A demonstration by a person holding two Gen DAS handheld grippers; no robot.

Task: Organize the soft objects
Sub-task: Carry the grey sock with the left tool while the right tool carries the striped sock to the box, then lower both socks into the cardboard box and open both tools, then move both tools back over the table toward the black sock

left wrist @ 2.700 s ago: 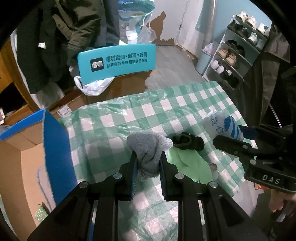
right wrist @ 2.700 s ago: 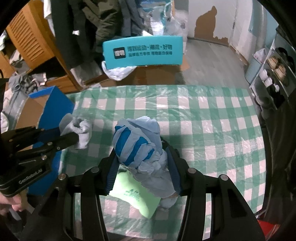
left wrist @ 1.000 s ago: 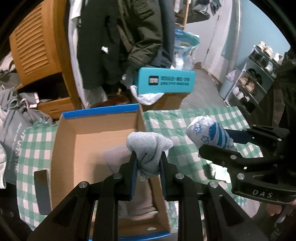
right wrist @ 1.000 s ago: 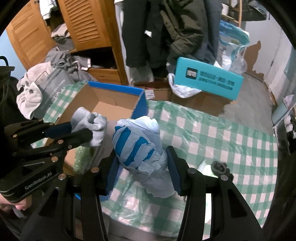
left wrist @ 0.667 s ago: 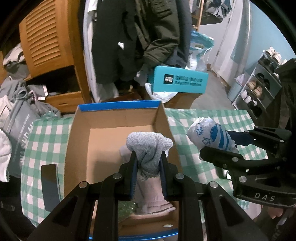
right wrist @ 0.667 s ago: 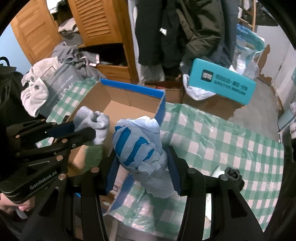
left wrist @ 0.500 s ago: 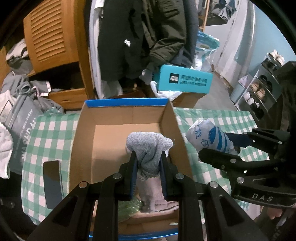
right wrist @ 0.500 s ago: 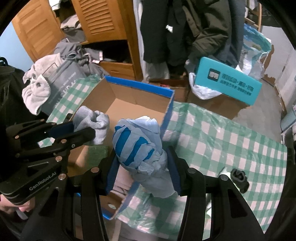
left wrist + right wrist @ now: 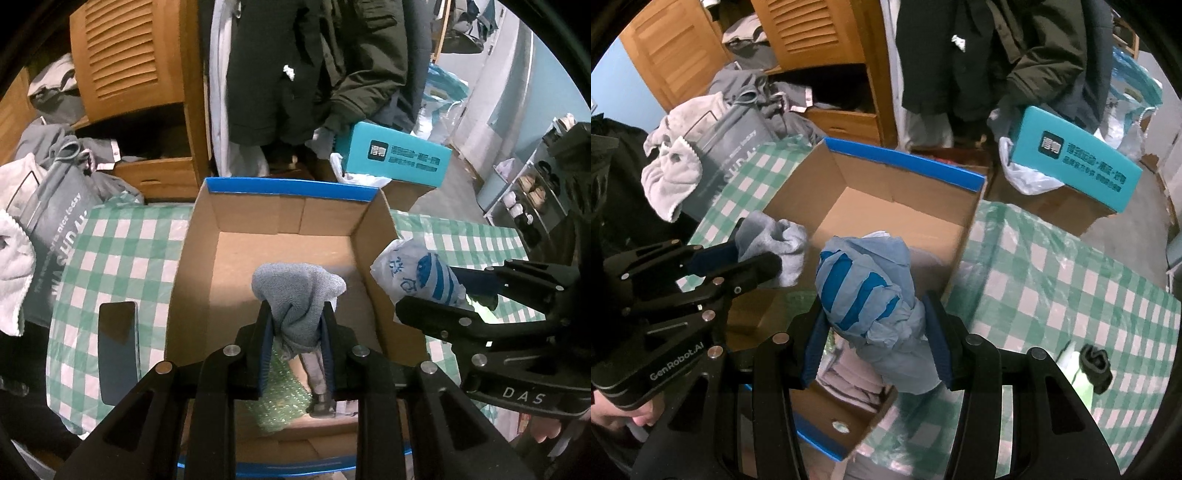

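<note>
My left gripper (image 9: 297, 314) is shut on a grey sock (image 9: 297, 295) and holds it above the open cardboard box (image 9: 284, 218) with a blue rim. My right gripper (image 9: 873, 317) is shut on a bundle in a blue-and-white plastic bag (image 9: 868, 291), held over the box's right wall (image 9: 960, 240). That bundle also shows at the right of the left wrist view (image 9: 417, 273), and the grey sock shows at the left of the right wrist view (image 9: 775, 240). Pinkish cloth (image 9: 857, 380) and a green mesh item (image 9: 284, 402) lie in the box.
A black sock (image 9: 1095, 365) on a green cloth (image 9: 1078, 380) lies on the checked tablecloth (image 9: 1052, 277) to the right. A dark phone (image 9: 118, 343) lies left of the box. A grey bag (image 9: 55, 206), a teal box (image 9: 395, 158), hanging coats and a wooden cabinet stand behind.
Both grippers have moved left from the open tablecloth to over the cardboard box, still holding their loads. The box now sits centred under the left gripper.
</note>
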